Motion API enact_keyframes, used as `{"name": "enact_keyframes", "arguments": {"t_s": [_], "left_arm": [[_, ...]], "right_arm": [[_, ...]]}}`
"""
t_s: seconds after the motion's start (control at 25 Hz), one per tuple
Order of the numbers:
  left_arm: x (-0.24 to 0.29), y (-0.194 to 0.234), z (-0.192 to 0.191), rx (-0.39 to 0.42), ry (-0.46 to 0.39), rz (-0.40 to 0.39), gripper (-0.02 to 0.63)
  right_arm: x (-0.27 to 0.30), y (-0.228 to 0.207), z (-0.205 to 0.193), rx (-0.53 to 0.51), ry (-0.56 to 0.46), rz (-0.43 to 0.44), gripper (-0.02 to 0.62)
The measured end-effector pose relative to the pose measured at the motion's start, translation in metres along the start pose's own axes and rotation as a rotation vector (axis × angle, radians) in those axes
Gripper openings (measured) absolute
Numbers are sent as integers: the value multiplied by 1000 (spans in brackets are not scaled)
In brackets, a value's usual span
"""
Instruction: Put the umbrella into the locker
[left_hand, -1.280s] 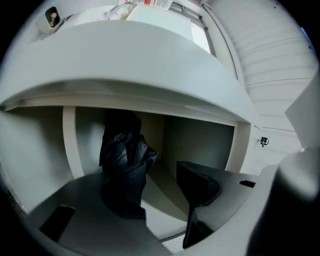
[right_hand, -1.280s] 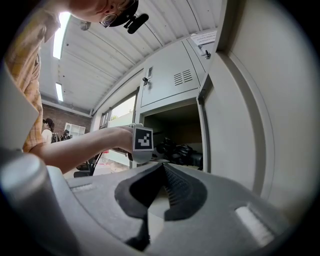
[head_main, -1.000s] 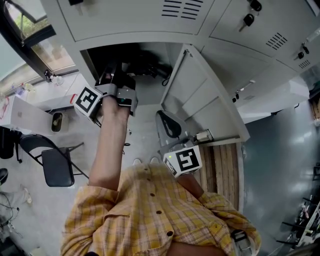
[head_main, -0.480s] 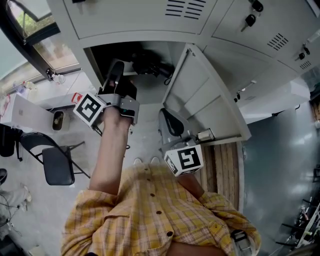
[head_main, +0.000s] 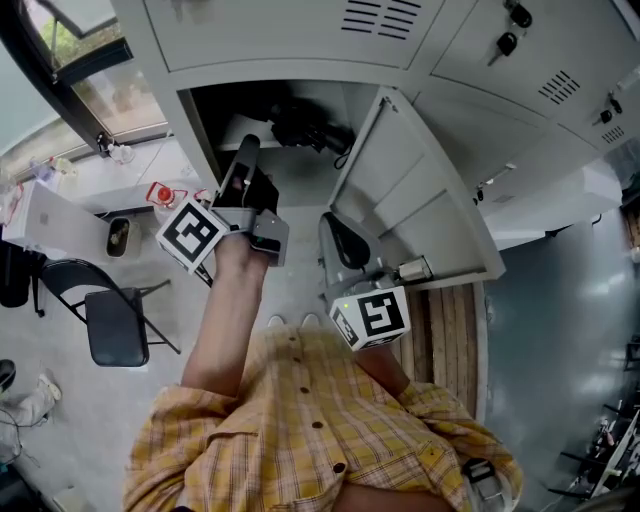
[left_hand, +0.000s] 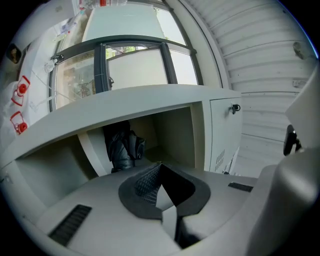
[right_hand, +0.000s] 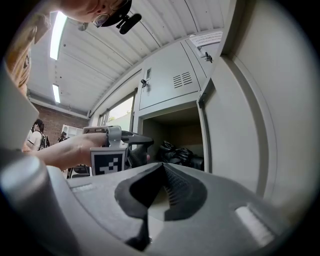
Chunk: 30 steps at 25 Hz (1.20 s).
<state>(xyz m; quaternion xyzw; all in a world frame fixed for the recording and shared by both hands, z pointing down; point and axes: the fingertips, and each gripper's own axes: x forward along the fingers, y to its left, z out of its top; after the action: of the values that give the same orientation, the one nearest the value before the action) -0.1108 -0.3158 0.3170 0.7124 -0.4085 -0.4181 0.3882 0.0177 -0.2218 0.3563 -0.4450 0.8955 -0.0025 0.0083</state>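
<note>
The folded black umbrella (left_hand: 122, 147) lies inside the open grey metal locker (left_hand: 172, 130), straight ahead of the nearer left tongs (left_hand: 160, 167). Left and right tongs (right_hand: 162, 167) are pressed together, empty.

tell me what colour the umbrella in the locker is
Black. The umbrella shows best in the left gripper view.

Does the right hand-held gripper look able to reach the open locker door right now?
Probably yes. The locker door stands swung open just beside the right hand-held gripper, with nothing between them; the left hand-held gripper is over near the umbrella.
</note>
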Motion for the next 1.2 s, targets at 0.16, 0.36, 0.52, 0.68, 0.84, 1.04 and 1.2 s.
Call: {"name": "enact_keyframes", "arguments": {"t_s": [0.16, 0.36, 0.52, 0.68, 0.84, 1.04, 1.2], "left_arm": [[-6, -6, -6, 92, 22, -8, 3], [-13, -10, -17, 226, 55, -2, 3], [-20, -11, -27, 347, 87, 16, 3], [-26, -10, -35, 485, 114, 17, 3], [-33, -15, -44, 648, 144, 25, 3], [-41, -22, -54, 842, 170, 29, 3], [-50, -26, -67, 978, 187, 34, 3]], "right_arm": [[2, 2, 3, 19, -8, 4, -2], [5, 5, 6, 18, -18, 27, -2], [6, 6, 9, 19, -23, 36, -2], [6, 5, 7, 23, -21, 37, -2], [5, 4, 8, 14, -20, 35, -2], [6, 3, 10, 14, -22, 34, -3], [7, 4, 10, 15, -23, 35, -2]]}}
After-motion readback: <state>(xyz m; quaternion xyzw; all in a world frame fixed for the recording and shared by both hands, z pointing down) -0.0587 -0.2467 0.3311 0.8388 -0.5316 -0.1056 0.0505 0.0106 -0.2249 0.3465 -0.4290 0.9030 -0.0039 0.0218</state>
